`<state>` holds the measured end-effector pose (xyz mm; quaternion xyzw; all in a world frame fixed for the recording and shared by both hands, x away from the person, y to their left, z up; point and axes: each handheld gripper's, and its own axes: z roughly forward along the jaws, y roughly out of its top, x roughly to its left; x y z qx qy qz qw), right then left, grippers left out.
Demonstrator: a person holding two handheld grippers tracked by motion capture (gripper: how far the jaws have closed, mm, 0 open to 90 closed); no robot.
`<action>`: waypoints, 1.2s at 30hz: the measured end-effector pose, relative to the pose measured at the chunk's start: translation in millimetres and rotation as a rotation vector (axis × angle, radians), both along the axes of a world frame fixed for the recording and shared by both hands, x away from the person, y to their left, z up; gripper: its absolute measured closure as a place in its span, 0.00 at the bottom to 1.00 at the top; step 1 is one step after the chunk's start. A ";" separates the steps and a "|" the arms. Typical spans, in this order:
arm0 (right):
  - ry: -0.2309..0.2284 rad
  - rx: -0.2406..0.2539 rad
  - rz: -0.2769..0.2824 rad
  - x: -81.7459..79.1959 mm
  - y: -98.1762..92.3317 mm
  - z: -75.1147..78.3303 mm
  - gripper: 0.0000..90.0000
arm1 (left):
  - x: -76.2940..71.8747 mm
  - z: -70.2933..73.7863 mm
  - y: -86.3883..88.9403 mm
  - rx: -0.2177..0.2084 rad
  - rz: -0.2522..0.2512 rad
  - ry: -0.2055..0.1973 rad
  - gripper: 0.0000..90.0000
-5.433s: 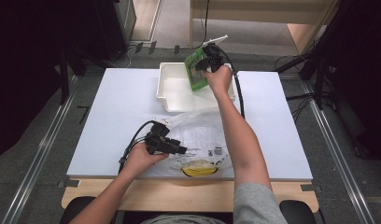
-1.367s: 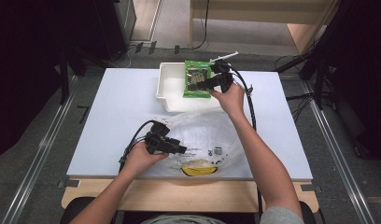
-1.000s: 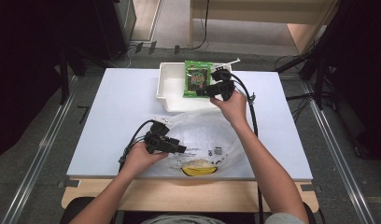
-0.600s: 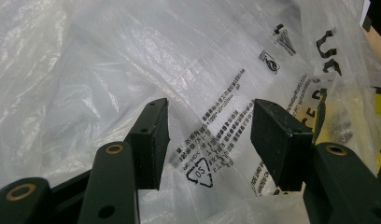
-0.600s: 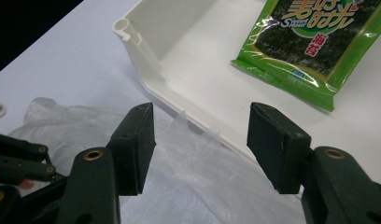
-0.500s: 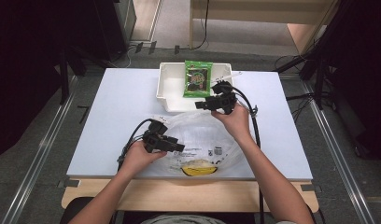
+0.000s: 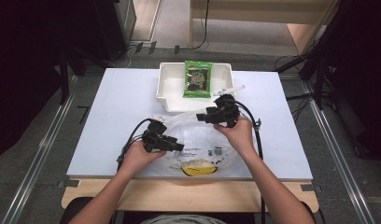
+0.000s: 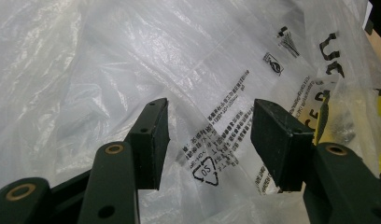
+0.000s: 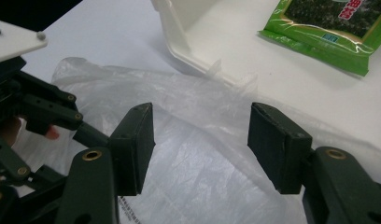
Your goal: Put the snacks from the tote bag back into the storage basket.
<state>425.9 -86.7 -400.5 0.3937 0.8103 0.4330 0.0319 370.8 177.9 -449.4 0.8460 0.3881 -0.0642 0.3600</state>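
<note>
**Q:** At the lower centre of the high view, what lay there?

**A:** A clear plastic bag [image 7: 198, 149] lay crumpled on the white table [image 7: 114, 121], with a yellow item [image 7: 196, 169] inside near its lower edge.

**Q:** And the tongs?

**A:** The left gripper [image 7: 177, 147] hovered at the bag's left, jaws apart, gripping nothing. The right gripper [image 7: 202, 116] sat over its upper edge, jaws likewise apart and empty.

**Q:** Anything beyond?

**A:** Above, a white tray [image 7: 167, 91] held a green packet [image 7: 198, 78].

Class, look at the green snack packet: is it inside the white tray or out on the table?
Inside. The green snack packet lies flat on the floor of the white tray, within its walls, apart from both claws.
</note>
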 end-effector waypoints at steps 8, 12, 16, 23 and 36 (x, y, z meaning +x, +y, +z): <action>-0.004 0.002 0.015 -19.6 -3.8 -8.6 0.47 | -0.2 0.0 -0.1 0.000 0.001 -0.002 0.53; -0.003 -0.007 0.031 -26.9 -3.7 -14.0 0.47 | 0.2 0.5 0.5 0.001 0.001 0.000 0.52; -0.019 -0.030 0.042 -33.0 -3.7 -16.7 0.47 | 0.0 0.9 0.9 0.001 0.001 -0.001 0.52; -0.014 -0.026 0.058 -40.7 -3.3 -24.5 0.47 | -0.7 1.6 1.0 -0.001 -0.004 -0.004 0.52; -0.005 -0.014 0.058 -45.4 -7.5 -34.9 0.46 | -0.7 1.9 1.7 -0.001 -0.005 -0.008 0.51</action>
